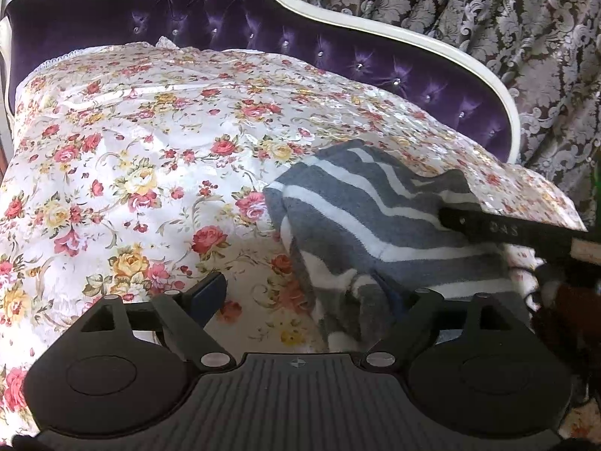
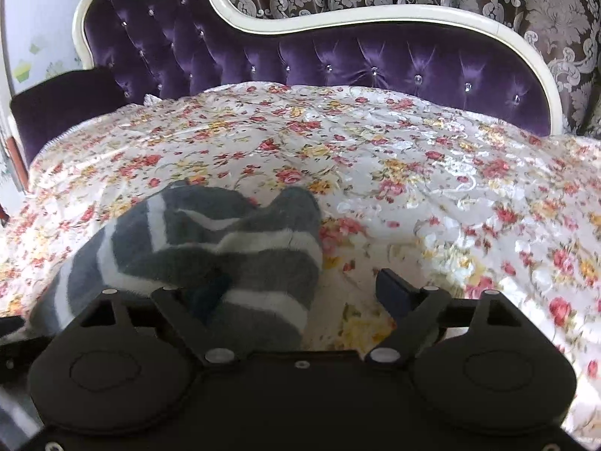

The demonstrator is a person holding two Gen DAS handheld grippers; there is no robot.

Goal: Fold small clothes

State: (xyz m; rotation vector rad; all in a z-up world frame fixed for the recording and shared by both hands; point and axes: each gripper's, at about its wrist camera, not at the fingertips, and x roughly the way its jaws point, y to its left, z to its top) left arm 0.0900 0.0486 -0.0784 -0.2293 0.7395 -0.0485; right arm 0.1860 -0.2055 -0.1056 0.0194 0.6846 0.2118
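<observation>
My left gripper (image 1: 300, 293) and right gripper (image 2: 300, 293), fingers spread and gripping nothing, straddle the striped sock (image 2: 240, 248) on the floral bedspread (image 2: 413, 173); next, pinching its edges to fold.

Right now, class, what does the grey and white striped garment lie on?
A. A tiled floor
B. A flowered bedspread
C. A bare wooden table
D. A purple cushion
B: the striped garment lies crumpled on the bedspread printed with red and yellow roses, in front of the purple headboard.
</observation>
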